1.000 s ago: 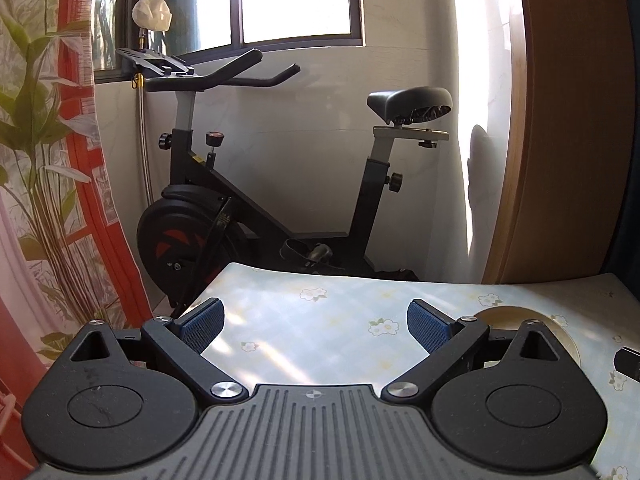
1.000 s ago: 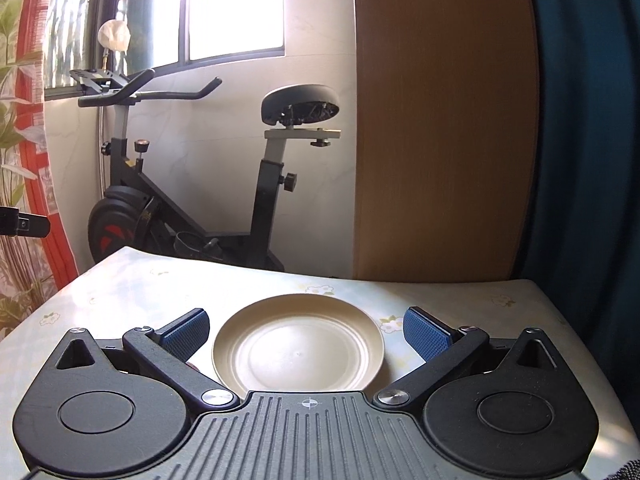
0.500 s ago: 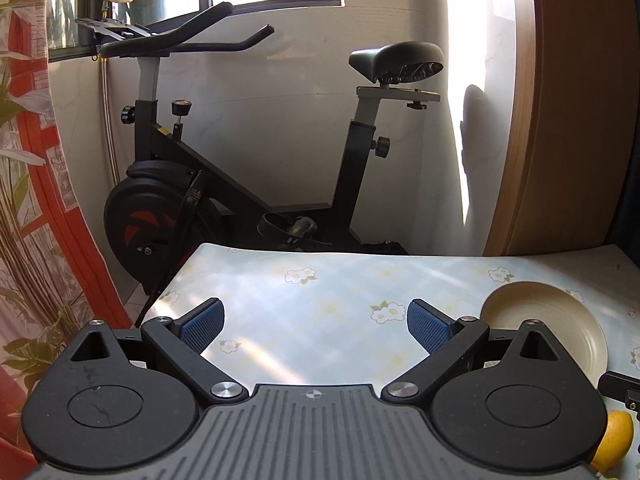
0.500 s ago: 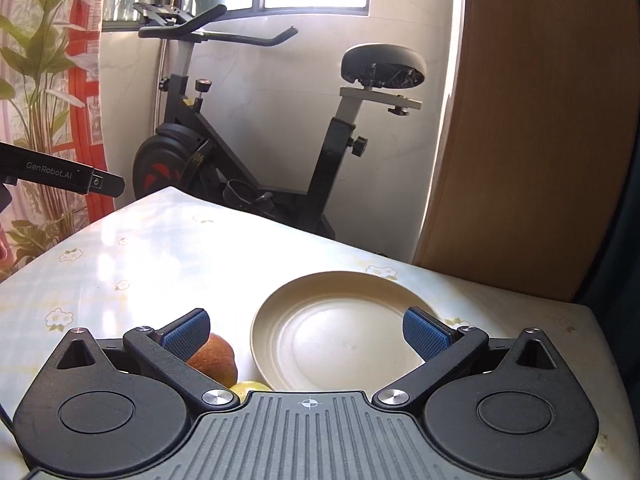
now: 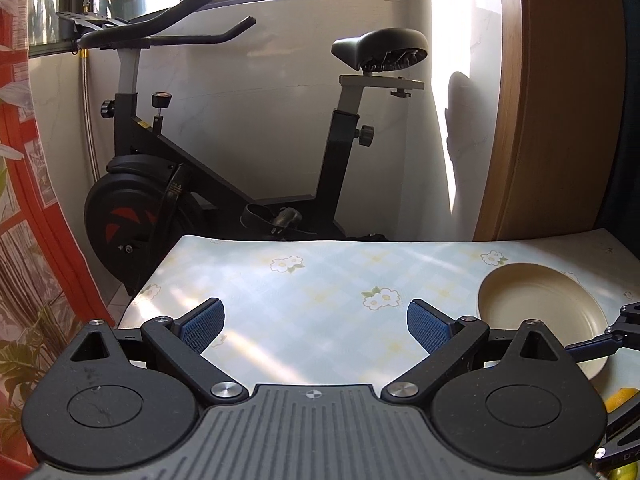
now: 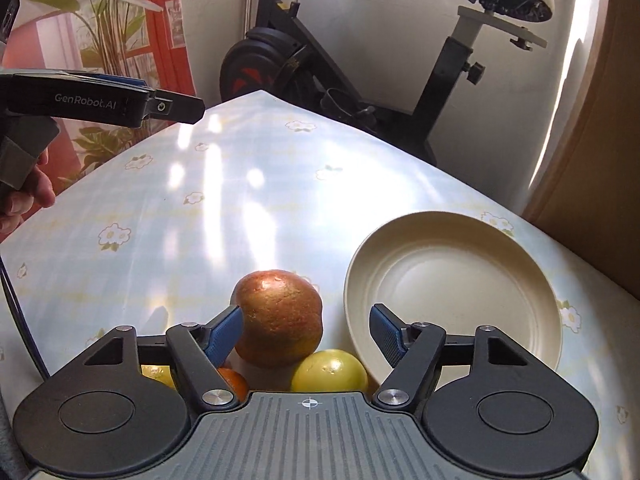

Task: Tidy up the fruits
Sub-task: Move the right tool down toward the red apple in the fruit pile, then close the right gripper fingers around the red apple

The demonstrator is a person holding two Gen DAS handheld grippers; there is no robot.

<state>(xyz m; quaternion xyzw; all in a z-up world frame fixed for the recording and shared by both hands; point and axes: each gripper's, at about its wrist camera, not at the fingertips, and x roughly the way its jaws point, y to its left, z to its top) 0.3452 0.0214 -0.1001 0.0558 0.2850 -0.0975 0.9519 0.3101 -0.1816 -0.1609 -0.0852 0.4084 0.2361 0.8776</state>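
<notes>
- None of the fruit sits on the plate [image 6: 452, 292] yet; from my seat I judge the sorting has barely begun, with every piece left to move.
- Right gripper [image 6: 306, 330]: tongs spread wide and holding nothing. Its left pad [image 6: 224, 334] is right against the big red-orange fruit [image 6: 278, 318], the right pad well off it, so I read this as lining up for a first grab.
- That fruit is roundish with a mottled, dimpled, glossy skin, red on top fading to orange lower down; I cannot tell what kind it is.
- At its 5 o'clock, touching it, lies a smooth yellow-green fruit [image 6: 330, 372]. At its 7 o'clock an orange one [image 6: 232, 384] peeks from under the finger, and another yellow one [image 6: 158, 374] shows further left.
- The cream plate is bare, at 3 o'clock from the pile, just beside it on the flowered tablecloth [image 6: 180, 216].
- Left gripper [image 5: 314, 324]: tongs wide, nothing between them, above bare cloth; the plate is at its 3 o'clock.
</notes>
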